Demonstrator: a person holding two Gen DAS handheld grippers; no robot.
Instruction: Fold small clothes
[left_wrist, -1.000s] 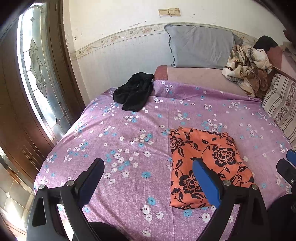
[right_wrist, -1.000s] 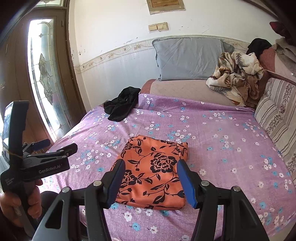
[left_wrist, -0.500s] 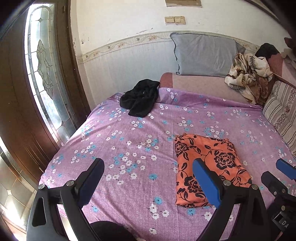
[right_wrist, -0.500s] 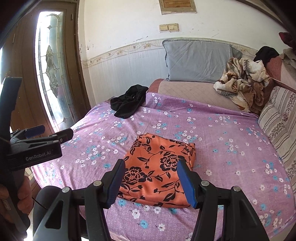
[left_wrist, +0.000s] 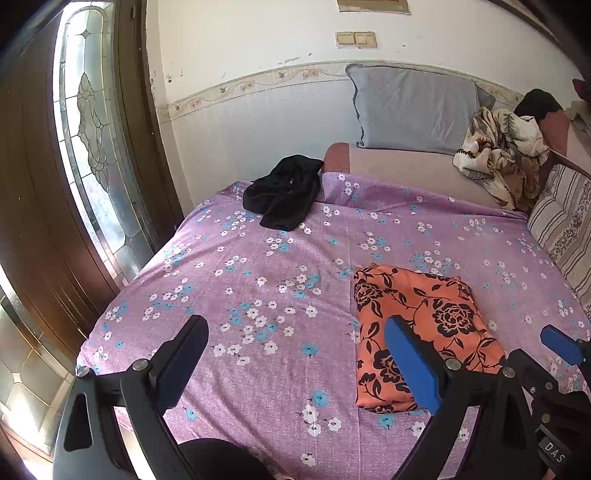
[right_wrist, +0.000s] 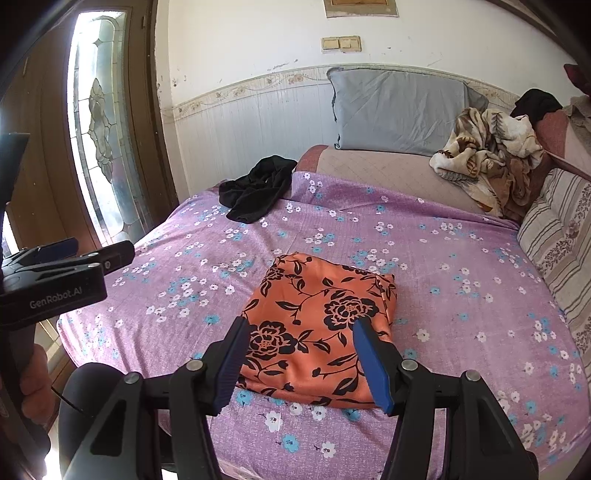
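Now you are holding both the left gripper (left_wrist: 295, 354) and right gripper (right_wrist: 301, 360) wide and empty above the bed (right_wrist: 461, 266), since the orange cloth (right_wrist: 325, 325) is lying folded near its front edge.

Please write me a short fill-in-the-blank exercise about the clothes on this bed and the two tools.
1. The folded orange garment carries a black ____ print.
2. The crumpled black garment lies near the bed's far ____ corner in both views.
3. The pillow leaning on the wall is ____ in colour.
4. The right tool and the left tool are both ____, gripping nothing.

Missing words: floral; left; grey; open
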